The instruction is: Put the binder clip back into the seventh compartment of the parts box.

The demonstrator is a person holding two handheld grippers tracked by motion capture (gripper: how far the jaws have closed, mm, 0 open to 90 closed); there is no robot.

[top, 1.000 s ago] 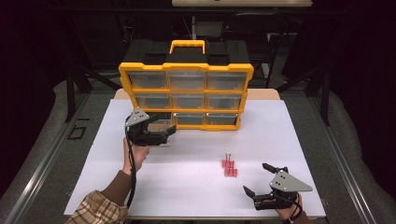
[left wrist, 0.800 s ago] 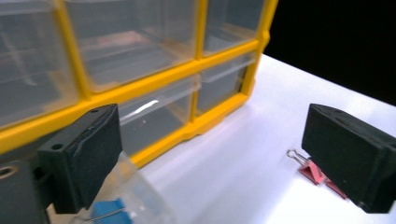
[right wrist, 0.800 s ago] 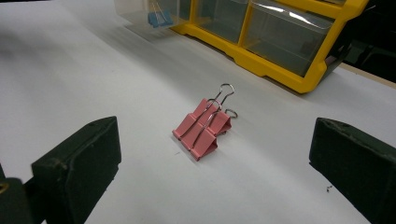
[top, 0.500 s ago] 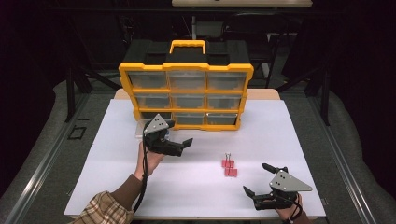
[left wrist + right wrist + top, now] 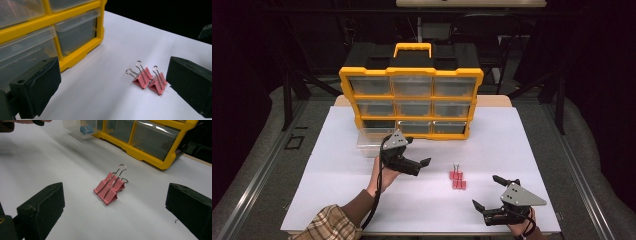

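- My left gripper (image 5: pixel 421 164) has its jaws spread, empty; pink clips (image 5: pixel 148 79) lie ahead, nearer its right finger (image 5: pixel 191 86).
- My right gripper (image 5: pixel 493 192) gapes too; its camera catches a blue clip (image 5: pixel 86 129) in the clear drawer (image 5: pixel 82 127) beside the yellow organizer (image 5: pixel 411 97).

A dim lab: a white table (image 5: pixel 337 150) ringed by black frame struts (image 5: pixel 292 90).

blurred clear drawer (image 5: pixel 82 127), blue clip (image 5: pixel 86 129)

Glossy yellow plastic was seen on the organizer (image 5: pixel 411 80), clear plastic on its drawers (image 5: pixel 75 30), and matt white on the table (image 5: pixel 532 145).
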